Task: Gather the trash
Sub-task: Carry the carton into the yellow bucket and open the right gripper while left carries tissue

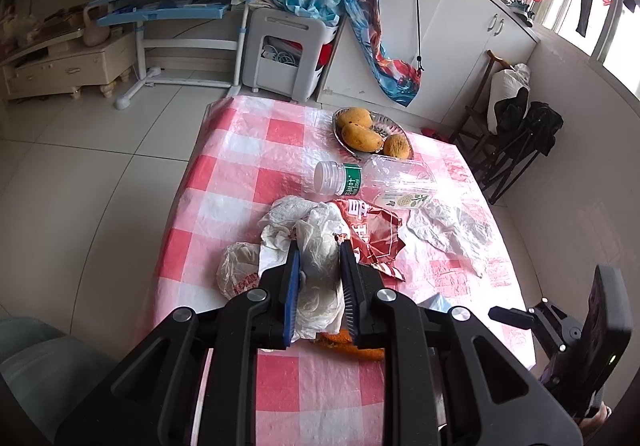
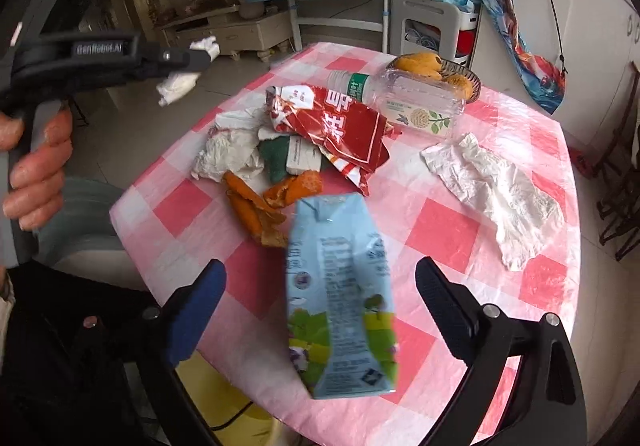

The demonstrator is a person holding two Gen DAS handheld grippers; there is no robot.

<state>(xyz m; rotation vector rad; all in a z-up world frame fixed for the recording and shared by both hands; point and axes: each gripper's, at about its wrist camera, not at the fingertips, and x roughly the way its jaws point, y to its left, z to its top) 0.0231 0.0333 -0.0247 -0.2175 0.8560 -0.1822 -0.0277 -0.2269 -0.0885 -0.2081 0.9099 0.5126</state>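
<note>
Nearest in the right wrist view, the right tongs (image 2: 320,286) stand released, jaws wide apart, and a pale blue carton (image 2: 340,298) shows blurred between them, touching neither pad; it looks to be loose and dropping toward the lower edge of the frame, though no bin is visible, so where it will land cannot be told. In the left wrist view the left tongs (image 1: 320,266) are clenched on a wad of tissue (image 1: 318,266) at lower centre, and the right view shows that same wad held off the left side of the surface (image 2: 440,230), in the upper left of the frame. So by my reading two pieces are in hand or just let go, and nothing can be confirmed as collected. Most of the work looks left. Just past the carton, at mid frame, lie orange peels (image 2: 256,205), then a crumpled white heap (image 2: 228,153) with a green-and-white wrapper (image 2: 292,157) beside it. A red snack bag (image 2: 332,125) lies over that cluster. To the right, well apart from the rest, a flattened clear bag (image 2: 496,189) lies alone. Farther back an empty bottle (image 2: 400,93) lies on its side, touching the red bag's far edge. At the far end a bowl of mangoes (image 2: 474,79) is probably not trash and should stay.
</note>
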